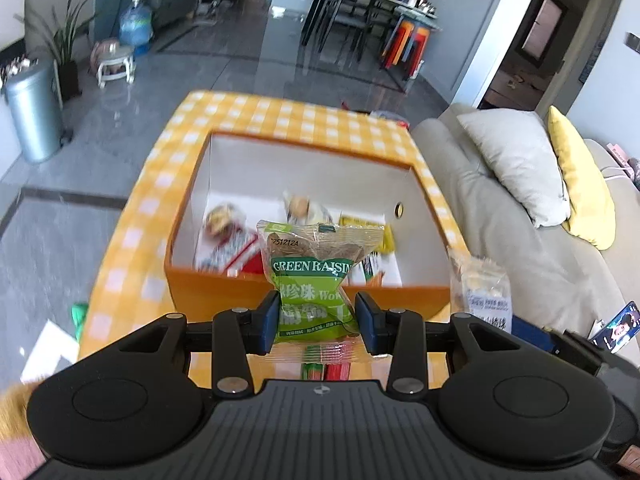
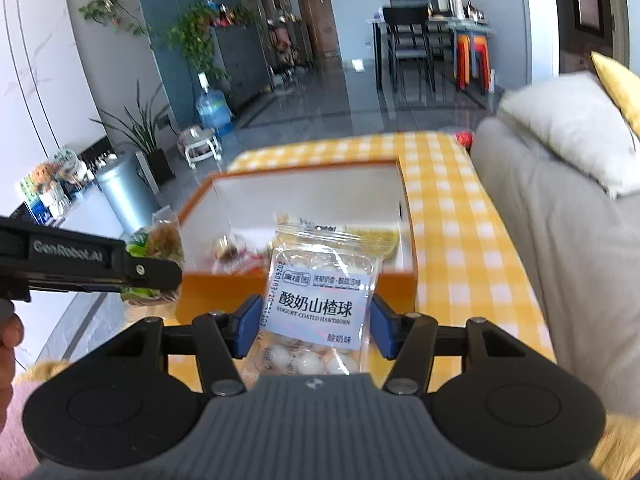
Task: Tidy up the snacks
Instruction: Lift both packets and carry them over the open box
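Note:
My left gripper (image 1: pixel 317 322) is shut on a green raisin packet (image 1: pixel 316 280), pinched at its waist and held upright above the near wall of an orange box (image 1: pixel 304 292). My right gripper (image 2: pixel 312 326) is shut on a clear packet of yogurt-coated hawthorn balls (image 2: pixel 320 300), also in front of the orange box (image 2: pixel 224 288). Several snack packets lie inside the box on its white floor (image 1: pixel 240 208). In the right wrist view the left gripper (image 2: pixel 152 268) shows at the left with the raisin packet (image 2: pixel 158 240). The hawthorn packet (image 1: pixel 482 292) appears at the right of the left wrist view.
The box stands on a table with a yellow checked cloth (image 1: pixel 280 114). A grey sofa (image 1: pixel 532 264) with white and yellow cushions lies to the right. A metal bin (image 1: pixel 34 120) and a water bottle (image 1: pixel 136 24) stand on the floor to the left. A phone (image 1: pixel 616 326) rests at the right.

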